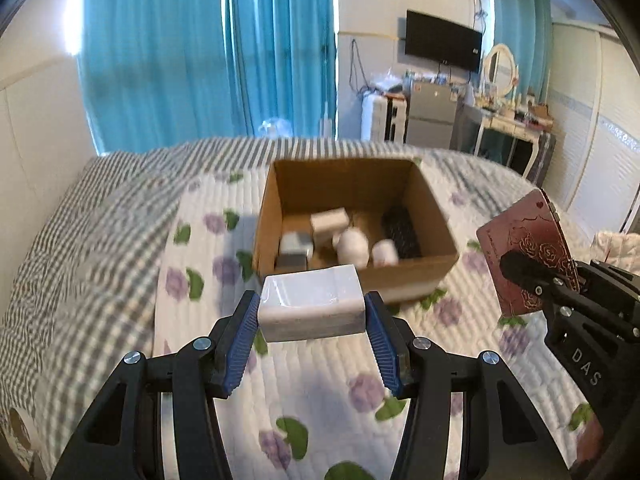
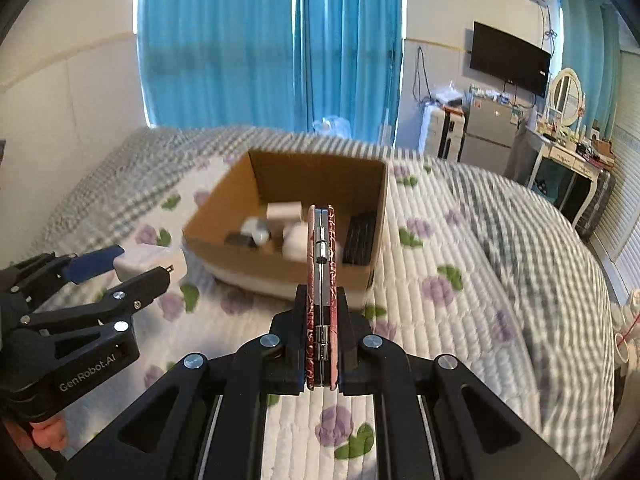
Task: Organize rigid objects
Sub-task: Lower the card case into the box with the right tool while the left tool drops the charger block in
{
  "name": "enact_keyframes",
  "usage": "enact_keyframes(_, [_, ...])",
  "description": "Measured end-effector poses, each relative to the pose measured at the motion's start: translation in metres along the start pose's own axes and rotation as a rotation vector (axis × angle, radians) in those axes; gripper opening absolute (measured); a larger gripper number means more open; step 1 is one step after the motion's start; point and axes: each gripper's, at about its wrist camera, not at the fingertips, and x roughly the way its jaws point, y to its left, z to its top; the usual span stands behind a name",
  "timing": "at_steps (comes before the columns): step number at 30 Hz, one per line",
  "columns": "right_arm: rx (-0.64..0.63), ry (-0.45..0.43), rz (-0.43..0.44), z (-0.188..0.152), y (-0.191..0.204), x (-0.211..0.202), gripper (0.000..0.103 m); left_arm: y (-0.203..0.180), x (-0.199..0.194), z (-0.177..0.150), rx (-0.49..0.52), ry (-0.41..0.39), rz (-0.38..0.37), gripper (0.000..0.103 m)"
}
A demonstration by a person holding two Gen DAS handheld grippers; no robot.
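- The left gripper [image 1: 311, 312] was clamped on a white block [image 1: 312, 306] above the floral quilt [image 1: 312, 372].
- The right gripper [image 2: 321, 330] squeezed a thin red hinged case [image 2: 320, 280] edge-on.
- Beyond both sat an open cardboard box [image 1: 434, 216] holding several small items.

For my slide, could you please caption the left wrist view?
Left gripper holding a white box before an open cardboard box.

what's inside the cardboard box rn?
The cardboard box holds a beige block, grey cube, white jar, white cup and black slab. The near wall hides the front floor.
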Motion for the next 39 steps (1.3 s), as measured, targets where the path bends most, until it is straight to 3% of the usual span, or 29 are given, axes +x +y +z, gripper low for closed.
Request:
enact_keyframes(8, [-0.037,-0.094,0.015,0.067,-0.007,-0.009,0.009,-0.001,0.012,0.061,0.02,-0.075,-0.001,0.054])
enact_keyframes(12, [-0.041,-0.111,0.035,0.099,-0.009,0.01,0.009,-0.003,0.048,0.083,0.044,-0.079,0.006,0.054])
enact_keyframes(18, [-0.058,-0.093,0.039,0.126,-0.013,0.064,0.009,-0.005,0.119,0.096,0.034,-0.018,-0.018,0.054])
enact_keyframes(23, [-0.059,-0.045,0.037,0.128,-0.021,0.12,0.009,-0.013,0.168,0.092,0.054,0.036,-0.034,0.054])
enact_keyframes(30, [-0.043,0.026,0.037,0.112,-0.042,0.181,0.009,-0.022,0.197,0.088,0.066,0.063,-0.064,0.054])
enact_keyframes(39, [-0.029,0.039,0.031,0.105,-0.048,0.184,0.009,-0.016,0.178,0.091,0.067,0.043,-0.053,0.064])
